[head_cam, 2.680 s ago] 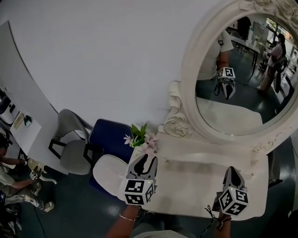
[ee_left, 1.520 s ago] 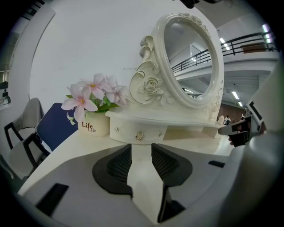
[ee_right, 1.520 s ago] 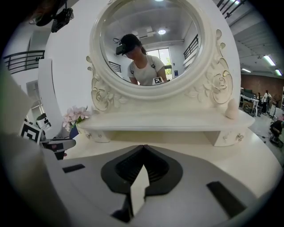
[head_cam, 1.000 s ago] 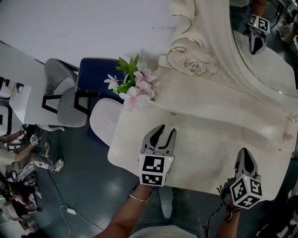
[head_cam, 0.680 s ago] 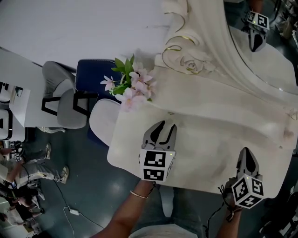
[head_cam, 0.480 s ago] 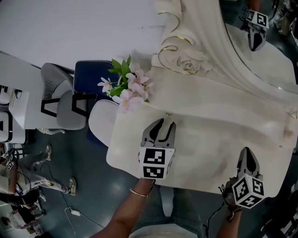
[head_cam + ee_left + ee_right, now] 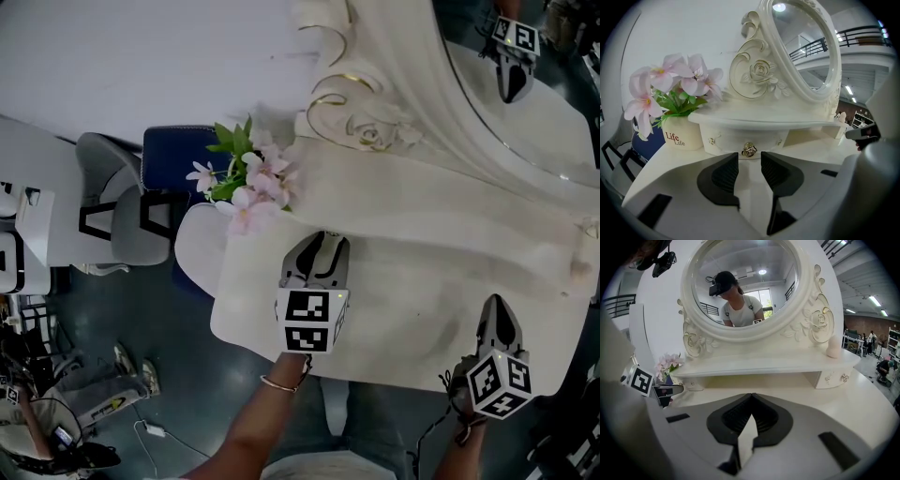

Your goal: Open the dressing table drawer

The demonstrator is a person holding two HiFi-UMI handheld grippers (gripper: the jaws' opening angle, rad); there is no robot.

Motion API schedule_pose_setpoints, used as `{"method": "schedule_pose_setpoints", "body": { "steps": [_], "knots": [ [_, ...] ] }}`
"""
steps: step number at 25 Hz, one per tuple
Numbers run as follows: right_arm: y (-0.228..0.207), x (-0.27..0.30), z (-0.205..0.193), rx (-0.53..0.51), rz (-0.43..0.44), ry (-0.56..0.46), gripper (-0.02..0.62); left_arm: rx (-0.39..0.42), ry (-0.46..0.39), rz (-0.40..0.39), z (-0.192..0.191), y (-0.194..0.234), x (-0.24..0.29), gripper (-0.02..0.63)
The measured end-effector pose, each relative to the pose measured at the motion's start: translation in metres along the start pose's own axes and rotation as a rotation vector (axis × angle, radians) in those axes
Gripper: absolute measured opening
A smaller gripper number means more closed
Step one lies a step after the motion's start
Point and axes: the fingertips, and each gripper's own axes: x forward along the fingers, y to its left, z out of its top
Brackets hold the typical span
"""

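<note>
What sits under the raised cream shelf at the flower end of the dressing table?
A small cream drawer with a gold rose-shaped knob, apparently shut, sits under the raised cream shelf. Its contents are hidden behind the closed front.

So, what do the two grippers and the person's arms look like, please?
The left gripper and the right gripper each have a pale grey body, dark ribbed fingers and a white cube with black square markers. A thin bracelet is on the left wrist; a dark cord hangs by the right wrist.
</note>
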Motion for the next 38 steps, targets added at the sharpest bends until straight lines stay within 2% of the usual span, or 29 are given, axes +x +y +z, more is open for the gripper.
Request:
{"method": "schedule_pose_setpoints", "body": {
  "steps": [16, 25, 38],
  "knots": [
    [-0.003, 0.007, 0.003, 0.013, -0.010, 0.009, 0.008, 0.001, 0.002, 0.013, 0.009, -0.001, 0.011, 0.160],
    [0.000, 0.008, 0.003, 0.020, -0.002, 0.009, 0.008, 0.004, 0.001, 0.028, 0.011, 0.001, 0.009, 0.123],
    [-0.001, 0.006, 0.004, 0.019, -0.002, 0.006, 0.008, 0.004, 0.001, 0.040, 0.012, 0.001, 0.009, 0.113]
  ]
}}
